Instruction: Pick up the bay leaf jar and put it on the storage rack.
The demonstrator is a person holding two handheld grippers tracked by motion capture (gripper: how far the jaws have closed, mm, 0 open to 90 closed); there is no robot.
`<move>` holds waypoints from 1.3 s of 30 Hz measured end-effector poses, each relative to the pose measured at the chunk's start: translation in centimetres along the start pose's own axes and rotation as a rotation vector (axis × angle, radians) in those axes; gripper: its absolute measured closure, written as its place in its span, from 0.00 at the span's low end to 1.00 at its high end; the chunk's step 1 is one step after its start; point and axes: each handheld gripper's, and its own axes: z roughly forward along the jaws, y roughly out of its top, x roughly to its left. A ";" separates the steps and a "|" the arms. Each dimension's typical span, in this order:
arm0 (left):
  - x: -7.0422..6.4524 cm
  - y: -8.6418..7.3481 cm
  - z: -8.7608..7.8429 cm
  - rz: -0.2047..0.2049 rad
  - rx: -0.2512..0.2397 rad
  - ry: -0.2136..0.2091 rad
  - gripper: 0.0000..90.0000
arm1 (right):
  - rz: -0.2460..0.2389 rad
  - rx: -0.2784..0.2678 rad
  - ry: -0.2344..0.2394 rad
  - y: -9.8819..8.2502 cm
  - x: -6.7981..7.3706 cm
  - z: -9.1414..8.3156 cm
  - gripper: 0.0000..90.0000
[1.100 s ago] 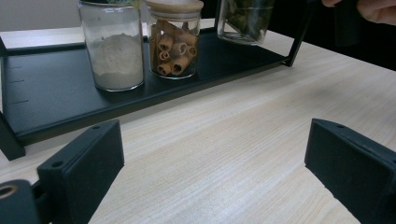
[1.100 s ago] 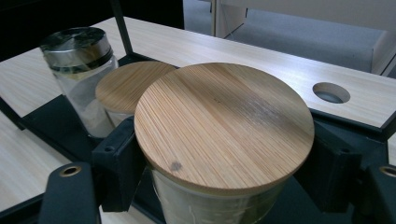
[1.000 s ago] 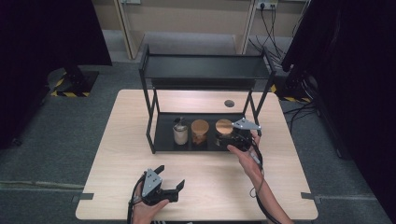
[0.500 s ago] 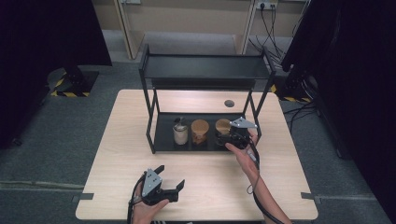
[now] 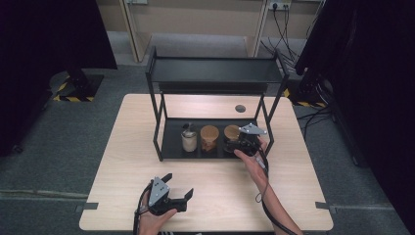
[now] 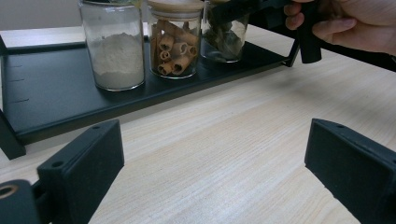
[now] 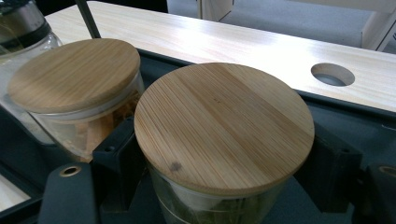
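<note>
Three glass jars stand in a row on the black lower tray [image 5: 171, 143] of a two-level rack [image 5: 215, 73]: a powder jar [image 5: 189, 138], a jar of cinnamon rolls [image 5: 209, 137] and a jar of dried leaves [image 5: 231, 133] with a wooden lid [image 7: 224, 126]. My right gripper [image 5: 235, 144] is shut on the leaf jar, one jaw on each side of its glass below the lid. In the left gripper view that jar [image 6: 224, 32] seems to rest on the tray. My left gripper [image 5: 178, 186] lies near the table's front edge, open with nothing between its jaws.
The rack's upper shelf [image 5: 218, 68] overhangs the jars. A round cable hole [image 5: 240, 108] sits in the tabletop behind the rack. Bare wood [image 5: 215, 191] lies between the tray and the front edge. Rack posts [image 5: 157, 127] stand at the tray's corners.
My right gripper has sunk a little and shifted slightly left with the leaf jar, bringing it down beside the cinnamon jar. The left gripper has stayed put.
</note>
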 end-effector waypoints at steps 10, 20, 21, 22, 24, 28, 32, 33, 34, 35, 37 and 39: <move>0.0 0.0 0.0 0.000 -0.001 -0.001 0.04 | -0.028 0.002 -0.005 -0.2 0.2 0.6 0.28; 0.0 0.0 0.0 0.000 -0.002 -0.001 0.04 | -0.056 0.013 -0.024 -0.3 0.9 0.3 0.13; 0.0 0.0 0.0 0.000 0.000 -0.001 0.04 | -0.047 0.010 -0.021 -0.4 0.9 0.1 0.10; 0.0 0.0 0.0 0.001 0.000 -0.001 0.04 | -0.041 0.009 -0.026 -0.3 1.0 -0.1 0.08; -0.1 0.0 0.0 0.002 -0.002 -0.002 0.04 | -0.038 0.014 -0.036 -0.2 1.2 -0.4 0.05; -0.1 0.0 0.0 0.001 -0.002 0.000 0.04 | -0.021 0.015 -0.019 -0.1 0.9 -1.2 0.05; -0.1 0.0 0.0 0.001 -0.002 0.001 0.04 | -0.011 0.002 -0.003 -0.4 0.9 -2.0 0.04; -0.1 0.0 0.0 0.002 -0.002 0.000 0.04 | -0.008 -0.003 0.002 -0.5 0.9 -2.3 0.04; -0.1 0.0 0.0 0.001 -0.001 0.000 0.04 | -0.009 -0.009 0.001 -0.6 0.9 -2.6 0.04; -0.1 0.0 0.0 0.001 -0.001 -0.001 0.04 | -0.006 -0.013 0.005 -0.7 0.9 -2.8 0.04; -0.1 0.0 0.0 0.002 -0.001 0.000 0.04 | 0.000 -0.024 0.010 -0.9 1.0 -3.4 0.04; -0.1 0.0 0.0 0.002 -0.001 0.000 0.04 | -0.003 -0.037 0.011 -1.2 1.1 -3.8 0.04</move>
